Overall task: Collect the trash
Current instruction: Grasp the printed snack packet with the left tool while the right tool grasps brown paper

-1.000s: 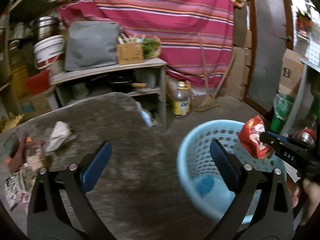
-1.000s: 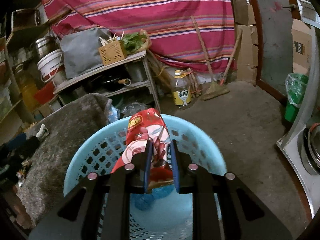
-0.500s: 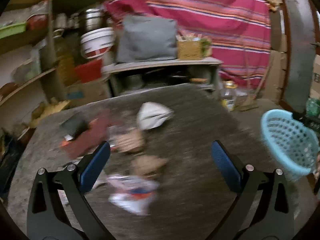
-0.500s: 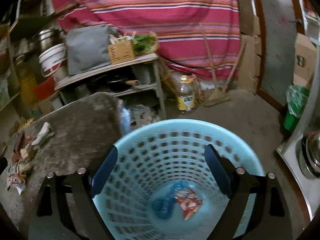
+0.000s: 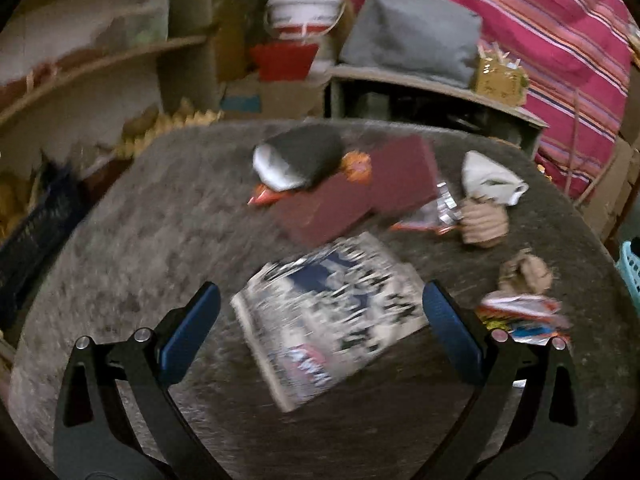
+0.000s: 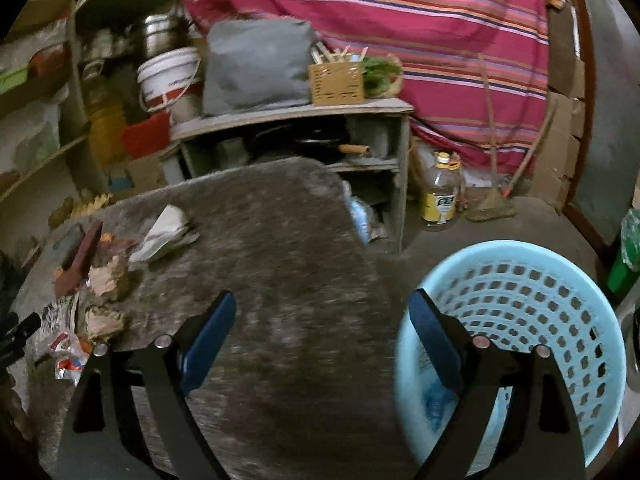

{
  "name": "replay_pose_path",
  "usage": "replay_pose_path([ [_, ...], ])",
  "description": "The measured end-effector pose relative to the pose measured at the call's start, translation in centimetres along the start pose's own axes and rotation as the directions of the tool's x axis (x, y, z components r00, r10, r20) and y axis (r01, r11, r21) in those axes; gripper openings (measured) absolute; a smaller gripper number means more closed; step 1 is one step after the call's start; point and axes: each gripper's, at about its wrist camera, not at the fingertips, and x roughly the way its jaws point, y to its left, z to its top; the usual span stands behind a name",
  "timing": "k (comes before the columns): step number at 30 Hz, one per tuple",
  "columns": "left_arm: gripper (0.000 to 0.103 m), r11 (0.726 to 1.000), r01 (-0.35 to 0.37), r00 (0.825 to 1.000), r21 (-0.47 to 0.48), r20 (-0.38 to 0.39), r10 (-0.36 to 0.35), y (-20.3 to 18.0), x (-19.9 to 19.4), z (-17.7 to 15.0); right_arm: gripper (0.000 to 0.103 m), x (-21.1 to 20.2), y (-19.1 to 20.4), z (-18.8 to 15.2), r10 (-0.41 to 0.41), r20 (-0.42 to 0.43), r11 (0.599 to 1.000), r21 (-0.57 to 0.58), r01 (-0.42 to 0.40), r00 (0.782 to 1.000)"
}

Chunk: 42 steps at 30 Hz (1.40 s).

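A pale blue perforated plastic basket (image 6: pixel 532 320); a black-and-white printed flat packet (image 5: pixel 332 320); two maroon flat cardboard pieces (image 5: pixel 360 196); pink striped cloth backdrop (image 6: pixel 400 20).

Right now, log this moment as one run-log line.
left claw: open over printed packet | right claw: open, empty | basket: beside table

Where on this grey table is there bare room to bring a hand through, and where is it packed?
Bare: the table's stretch between the white crumpled paper and the blue basket, and its left part beside the printed packet. Crowded: the cluster of maroon boxes, brown paper wads and a colourful wrapper.
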Motion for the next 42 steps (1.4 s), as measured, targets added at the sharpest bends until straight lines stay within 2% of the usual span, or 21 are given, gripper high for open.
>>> replay_pose_path([
  [4,0.098,1.0,0.007,0.998,-0.017,-0.069,-0.009,1.6,1.2,-0.3,0.087,1.0,2.1,-0.3,-0.008,-0.026,0.999,-0.048,0.007,1.0],
  [10,0.097,0.995,0.065,0.979,-0.078,-0.19,-0.079,2.6,3.8,-0.4,0.087,2.1,4.4,-0.2,0.003,-0.045,0.997,-0.077,-0.006,0.999],
  [12,0.097,0.995,0.067,0.976,-0.073,-0.201,-0.08,2.4,4.1,-0.4,0.087,2.3,5.3,-0.2,0.01,-0.048,0.996,-0.089,-0.015,0.999],
  [14,0.092,0.996,0.069,0.977,-0.057,-0.199,-0.078,2.0,4.1,-0.4,0.087,2.4,6.3,-0.1,0.019,-0.05,0.994,-0.104,-0.024,0.999],
  [16,0.078,0.997,0.075,0.978,-0.031,-0.191,-0.079,1.6,4.0,-0.3,0.087,2.4,7.1,-0.1,0.029,-0.053,0.993,-0.115,-0.035,0.998],
  [18,0.073,0.997,0.08,0.98,-0.004,-0.184,-0.079,1.1,3.9,-0.4,0.087,2.3,8.2,-0.1,0.04,-0.052,0.991,-0.129,-0.046,0.998],
  [22,0.036,0.996,0.093,0.981,-0.012,-0.169,-0.093,1.5,3.5,-0.4,0.087,1.7,10.0,0.0,0.061,-0.031,0.987,-0.145,-0.064,0.998],
  [23,0.031,0.996,0.087,0.982,-0.009,-0.168,-0.088,1.6,3.5,-0.3,0.087,1.6,10.3,0.0,0.064,-0.029,0.987,-0.147,-0.068,0.998],
  [24,0.019,0.997,0.079,0.983,-0.006,-0.164,-0.079,1.7,3.4,-0.3,0.087,1.5,10.7,0.0,0.07,-0.027,0.986,-0.148,-0.074,0.997],
  [25,0.013,0.996,0.087,0.983,-0.008,-0.161,-0.087,2.0,3.3,-0.3,0.087,1.4,11.1,0.1,0.079,-0.027,0.985,-0.15,-0.083,0.996],
  [27,0.009,0.993,0.12,0.98,-0.021,-0.155,-0.122,2.7,3.2,-0.1,0.087,1.3,11.7,0.1,0.091,-0.027,0.984,-0.153,-0.094,0.995],
  [28,0.008,0.991,0.13,0.98,-0.022,-0.15,-0.132,2.9,3.0,-0.1,0.087,1.2,12.2,0.1,0.099,-0.025,0.982,-0.16,-0.101,0.995],
  [36,0.007,0.996,0.069,0.998,0.057,-0.012,-0.069,4.0,0.0,0.2,0.087,1.8,15.4,-1.0,0.108,-0.052,0.969,-0.218,-0.117,0.993],
  [42,0.006,0.999,0.017,0.996,0.043,0.084,-0.021,6.2,-1.7,0.8,0.087,3.0,16.3,-1.5,0.101,-0.089,0.963,-0.24,-0.119,0.991],
])
